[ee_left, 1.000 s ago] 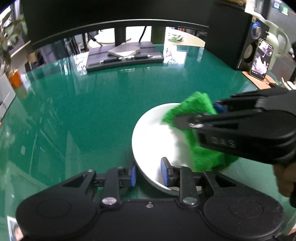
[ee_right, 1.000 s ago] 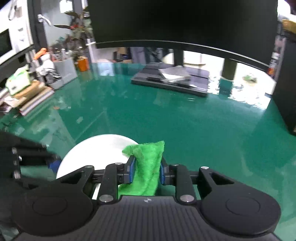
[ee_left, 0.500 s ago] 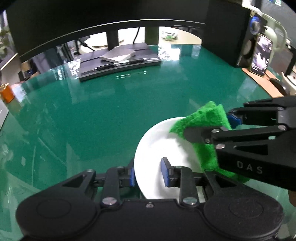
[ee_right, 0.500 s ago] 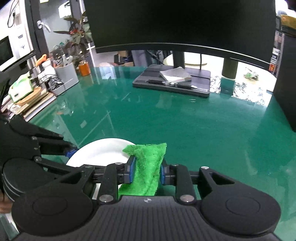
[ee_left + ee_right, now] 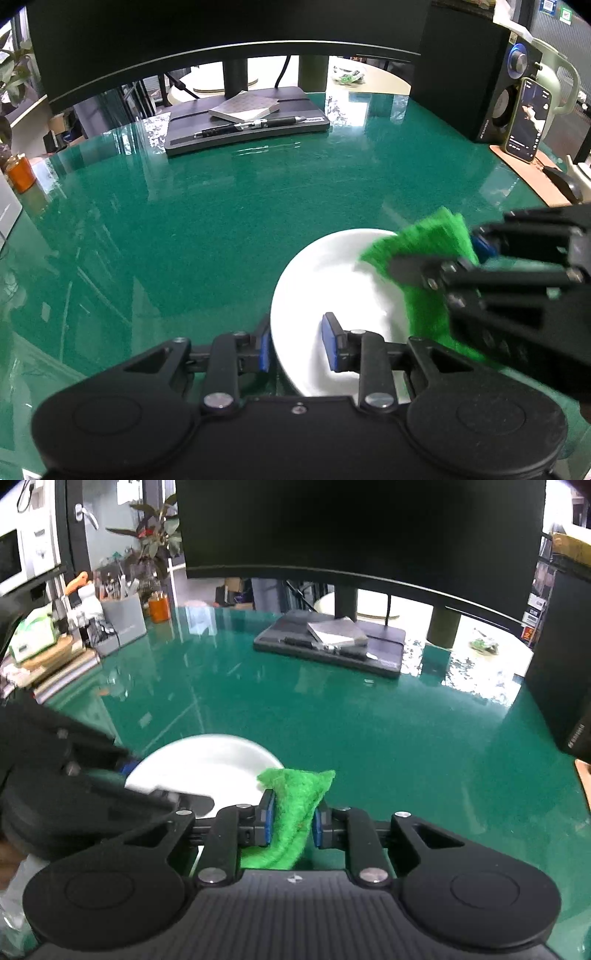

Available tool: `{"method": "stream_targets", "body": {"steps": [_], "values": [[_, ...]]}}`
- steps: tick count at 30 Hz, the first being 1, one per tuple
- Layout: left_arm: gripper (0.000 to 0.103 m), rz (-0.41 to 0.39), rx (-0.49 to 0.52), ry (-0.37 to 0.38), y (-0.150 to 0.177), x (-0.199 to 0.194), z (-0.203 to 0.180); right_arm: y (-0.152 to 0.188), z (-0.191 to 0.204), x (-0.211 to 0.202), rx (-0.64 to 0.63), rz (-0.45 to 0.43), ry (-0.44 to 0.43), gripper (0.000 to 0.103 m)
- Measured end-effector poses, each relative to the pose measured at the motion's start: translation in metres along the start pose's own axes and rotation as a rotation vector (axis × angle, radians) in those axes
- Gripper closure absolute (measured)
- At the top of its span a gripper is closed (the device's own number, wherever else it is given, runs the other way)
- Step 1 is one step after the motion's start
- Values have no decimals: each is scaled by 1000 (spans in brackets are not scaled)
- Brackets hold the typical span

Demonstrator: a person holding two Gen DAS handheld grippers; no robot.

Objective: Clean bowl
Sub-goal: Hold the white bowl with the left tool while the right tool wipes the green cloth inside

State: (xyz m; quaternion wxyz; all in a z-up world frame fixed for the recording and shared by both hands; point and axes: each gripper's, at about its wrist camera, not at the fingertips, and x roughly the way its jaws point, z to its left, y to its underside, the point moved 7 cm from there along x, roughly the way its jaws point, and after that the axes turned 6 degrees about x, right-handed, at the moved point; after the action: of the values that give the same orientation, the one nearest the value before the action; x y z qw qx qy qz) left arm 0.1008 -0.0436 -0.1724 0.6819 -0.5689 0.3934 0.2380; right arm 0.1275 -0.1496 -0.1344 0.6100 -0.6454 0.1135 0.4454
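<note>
Although the green table [image 5: 229, 229] lies open and bare beyond the bowl [image 5: 325, 280] as far as the monitor stand tray [image 5: 243, 127], the bowl's near rim is cut off behind the left gripper [image 5: 295, 343] body, and the right gripper [image 5: 290, 821] blurs across its right side. The white bowl holds only the green cloth [image 5: 424, 243], draped over its right rim. The left gripper is clamped on the bowl's near wall, one pad inside, one outside. The right gripper's jaws are closing, pads pressing the bunched cloth.
</note>
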Motion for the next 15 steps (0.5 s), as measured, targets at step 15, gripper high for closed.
{"method": "stream_targets", "body": {"steps": [15], "values": [[75, -1, 0, -3, 1, -1, -2, 5, -3, 1, 13, 18, 8, 82]]}}
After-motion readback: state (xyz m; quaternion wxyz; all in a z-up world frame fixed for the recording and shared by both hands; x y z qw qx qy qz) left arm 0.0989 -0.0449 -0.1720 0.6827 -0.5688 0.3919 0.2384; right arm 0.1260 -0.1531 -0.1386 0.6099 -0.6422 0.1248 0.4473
